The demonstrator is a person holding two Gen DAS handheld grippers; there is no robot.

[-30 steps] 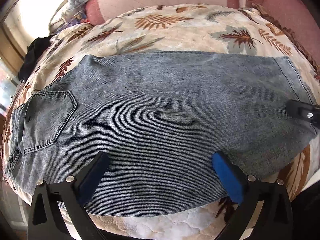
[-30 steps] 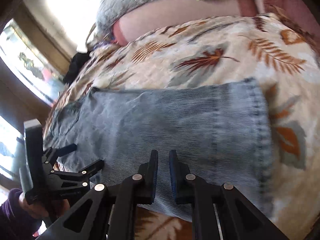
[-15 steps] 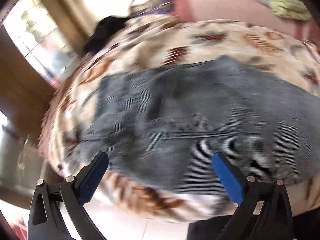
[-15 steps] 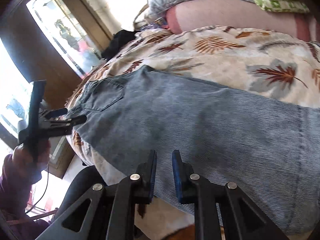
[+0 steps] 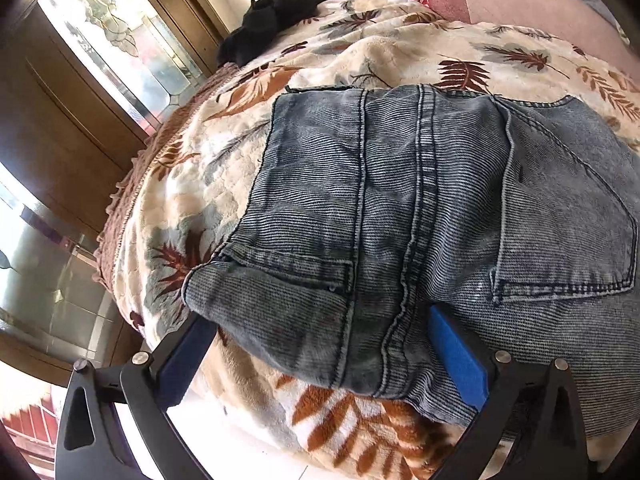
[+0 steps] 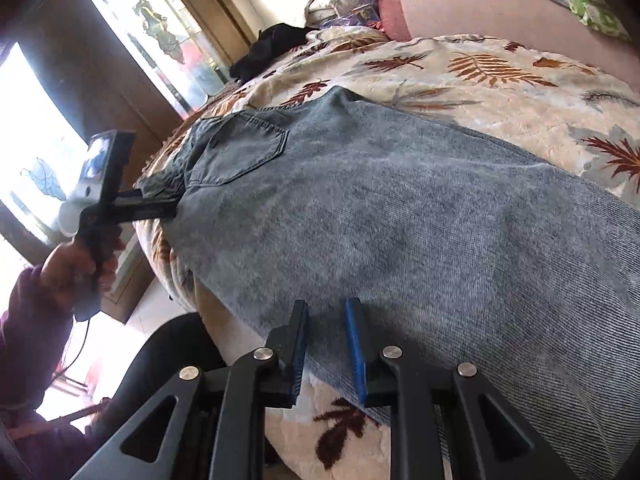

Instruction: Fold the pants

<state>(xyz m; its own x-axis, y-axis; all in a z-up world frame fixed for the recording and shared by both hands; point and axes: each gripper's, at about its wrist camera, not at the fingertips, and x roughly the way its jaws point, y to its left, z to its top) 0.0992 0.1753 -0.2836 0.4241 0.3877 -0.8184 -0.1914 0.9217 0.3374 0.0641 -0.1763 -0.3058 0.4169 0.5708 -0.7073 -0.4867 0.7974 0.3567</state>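
Grey-blue jeans point(image 5: 420, 208) lie flat on a leaf-print blanket point(image 5: 224, 148), folded lengthwise with a back pocket point(image 5: 568, 216) up. My left gripper point(image 5: 320, 344) is open at the waistband corner, its blue pads point(image 5: 456, 356) straddling the near edge of the denim. In the right wrist view the left gripper point(image 6: 160, 208) touches the waist end of the jeans point(image 6: 400, 208). My right gripper point(image 6: 326, 344) hovers at the near edge mid-leg, its jaws a narrow gap apart with nothing between them.
A black garment point(image 5: 272, 20) lies at the bed's far corner. Pink and grey pillows point(image 6: 480, 4) line the headboard side. A wooden cabinet with glass panes point(image 5: 80, 92) stands left of the bed, with tiled floor point(image 5: 52, 292) below.
My left gripper has swung left along the jeans from the mid-leg to the waistband end and moved in close. My right gripper has shifted left from the hem toward the mid-leg.
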